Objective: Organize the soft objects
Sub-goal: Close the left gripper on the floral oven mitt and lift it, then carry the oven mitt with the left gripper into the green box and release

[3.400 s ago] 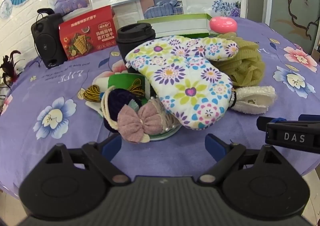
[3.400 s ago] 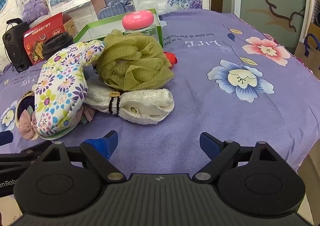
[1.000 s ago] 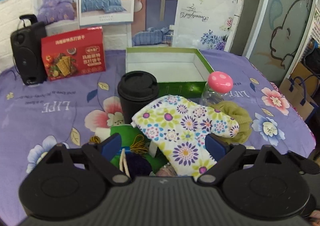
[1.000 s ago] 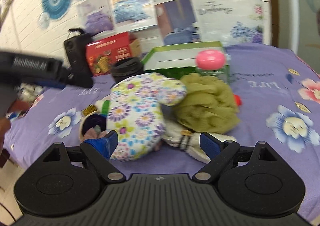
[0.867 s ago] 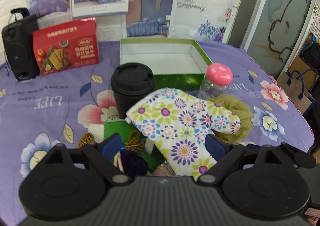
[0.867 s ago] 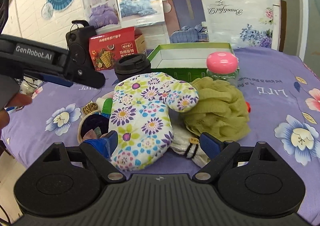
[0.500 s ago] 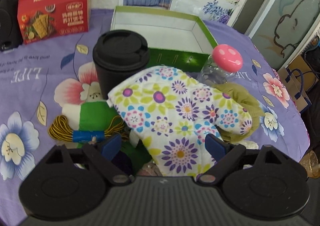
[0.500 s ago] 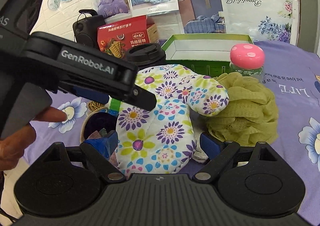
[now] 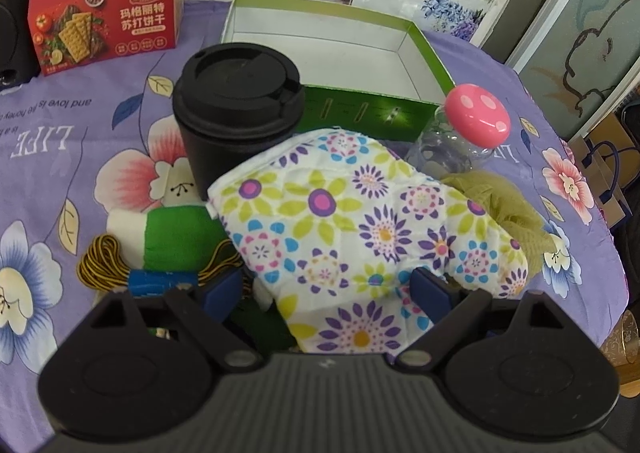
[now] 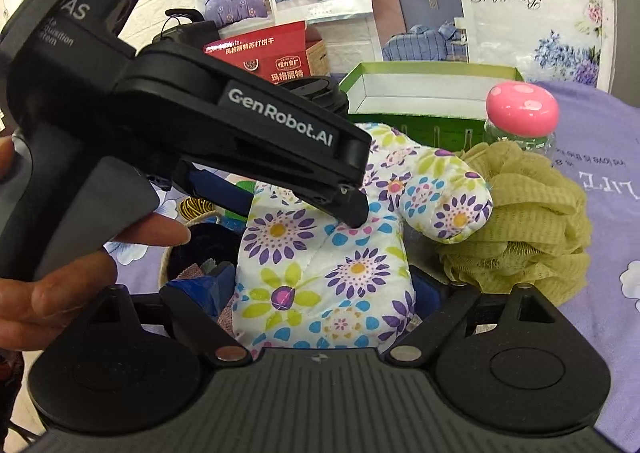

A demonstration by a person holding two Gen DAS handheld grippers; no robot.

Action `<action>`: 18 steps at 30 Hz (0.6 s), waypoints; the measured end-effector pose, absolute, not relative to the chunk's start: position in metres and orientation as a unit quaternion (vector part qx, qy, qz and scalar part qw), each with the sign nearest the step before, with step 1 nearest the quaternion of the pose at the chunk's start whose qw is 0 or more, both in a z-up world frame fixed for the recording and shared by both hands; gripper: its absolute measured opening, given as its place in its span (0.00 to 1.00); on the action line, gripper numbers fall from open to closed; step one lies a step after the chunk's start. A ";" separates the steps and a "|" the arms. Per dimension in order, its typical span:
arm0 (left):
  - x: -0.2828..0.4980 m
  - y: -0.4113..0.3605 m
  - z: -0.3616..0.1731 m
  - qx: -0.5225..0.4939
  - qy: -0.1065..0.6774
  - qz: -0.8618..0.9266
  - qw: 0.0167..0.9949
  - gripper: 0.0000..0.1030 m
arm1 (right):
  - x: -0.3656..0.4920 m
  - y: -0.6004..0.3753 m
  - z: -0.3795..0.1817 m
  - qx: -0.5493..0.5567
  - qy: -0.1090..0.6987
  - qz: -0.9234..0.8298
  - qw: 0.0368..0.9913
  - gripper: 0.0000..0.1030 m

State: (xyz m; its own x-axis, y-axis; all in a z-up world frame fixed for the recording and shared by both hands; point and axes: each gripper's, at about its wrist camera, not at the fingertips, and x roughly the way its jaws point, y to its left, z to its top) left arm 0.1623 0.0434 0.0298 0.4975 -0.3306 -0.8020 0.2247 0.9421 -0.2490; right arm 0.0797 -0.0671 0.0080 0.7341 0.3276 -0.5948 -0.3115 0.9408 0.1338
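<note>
Two grippers reach down over a flowery oven mitt.

The oven mitt [image 9: 360,225] lies on top of a heap of soft things on the purple surface [image 9: 52,141], with a black cup [image 9: 236,109] just behind it and an empty green box [image 9: 424,49] farther back. The left gripper [image 9: 332,289] points down at the mitt with its jaws wide apart, one on each side of the mitt's near end. In the right camera, a hand [image 10: 60,269] holds that left gripper tilted down from the left, its tip on the mitt. The right gripper [image 10: 324,285] is low and near, its jaws apart around the mitt's wide end. A green bath puff [image 10: 532,225] sits to the right, touching the mitt's thumb.
</note>
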 end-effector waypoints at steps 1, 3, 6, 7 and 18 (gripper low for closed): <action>0.163 0.044 0.030 -0.058 0.475 -0.161 0.863 0.89 | 0.080 -0.068 0.007 0.019 0.319 0.169 0.932 0.74; 0.164 0.044 0.030 -0.065 0.474 -0.164 0.863 0.87 | 0.081 -0.071 0.004 0.032 0.316 0.172 0.933 0.71; 0.164 0.045 0.029 -0.084 0.477 -0.196 0.852 0.48 | 0.077 -0.073 0.002 0.022 0.292 0.188 0.938 0.65; 0.163 0.046 0.029 -0.091 0.478 -0.208 0.849 0.36 | 0.075 -0.075 0.002 0.022 0.282 0.193 0.939 0.63; 0.139 0.043 0.062 -0.070 0.424 -0.235 0.872 0.13 | 0.068 -0.084 0.011 0.035 0.238 0.233 0.942 0.40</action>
State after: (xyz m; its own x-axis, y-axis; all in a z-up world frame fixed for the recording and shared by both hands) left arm 0.1386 0.0426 0.0616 0.5294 -0.4697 -0.7064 0.3513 0.8794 -0.3214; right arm 0.0681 -0.0844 0.0113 0.7777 0.4557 -0.4330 -0.4225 0.8890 0.1767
